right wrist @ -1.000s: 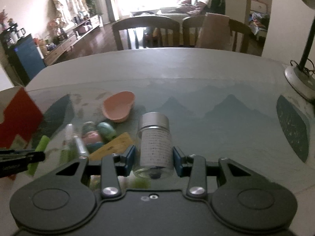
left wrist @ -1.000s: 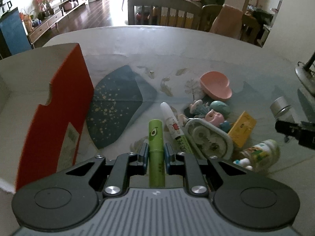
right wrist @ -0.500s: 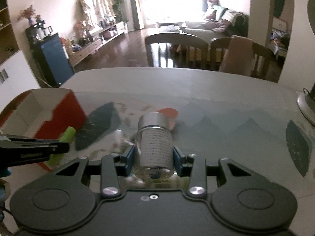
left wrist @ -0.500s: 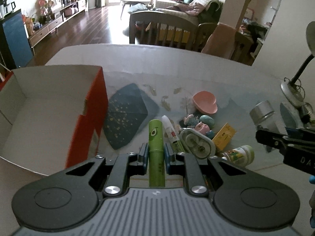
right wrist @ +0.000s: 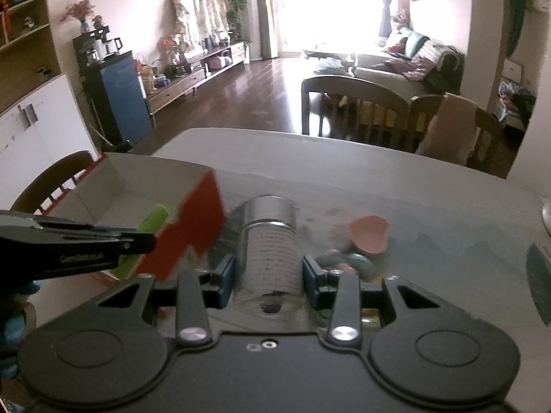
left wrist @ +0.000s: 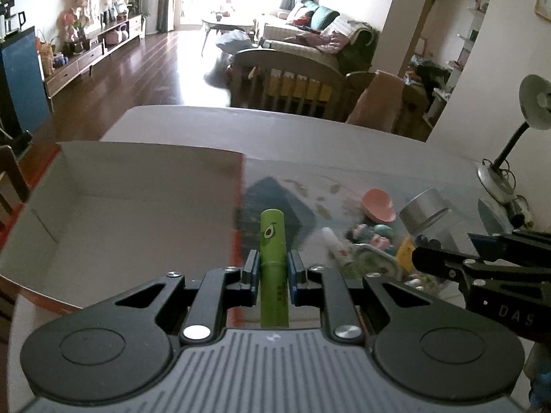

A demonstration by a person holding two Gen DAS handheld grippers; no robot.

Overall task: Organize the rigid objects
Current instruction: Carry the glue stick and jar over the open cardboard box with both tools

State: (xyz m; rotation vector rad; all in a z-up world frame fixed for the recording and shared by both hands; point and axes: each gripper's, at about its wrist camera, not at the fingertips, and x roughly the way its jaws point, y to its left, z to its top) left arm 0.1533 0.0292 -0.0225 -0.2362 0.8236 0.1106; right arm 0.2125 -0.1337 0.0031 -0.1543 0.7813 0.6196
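green tube (left wrist: 272,254): slim plastic cylinder, matte lime, avocado cartoon near the flat cap; held in the air over the right wall of the box, tip pointing away from the camera
left gripper (left wrist: 272,267): clamped on the green tube, 2 blue pads pressed on its lower half; black arms, ribbed grey body
glass jar (right wrist: 269,253): clear cylinder, brushed silver screw lid, pale label with fine print; contents not readable; carried above the table just right of the box
right gripper (right wrist: 268,280): clamped on the glass jar, 1 blue pad on each side of the label
box (left wrist: 144,206): open cardboard carton, grey-white inside, red outside, notched right wall; nothing seen lying on its floor; sits at the left end of the table
table (left wrist: 310,134): pale smooth top with a glossy cover printed with dark leaves and mountains
pile (left wrist: 375,241): small items right of the box, blurred; a yellow flat pack and a white tube can be made out, rest unclear
pink dish (left wrist: 378,200): shallow heart-like bowl, smooth, at the far edge of the pile, inside looks bare
desk lamp (left wrist: 499,172): round metal base, dark bent neck, far right of the table
chair (left wrist: 286,79): wooden, curved back with slats, behind the table
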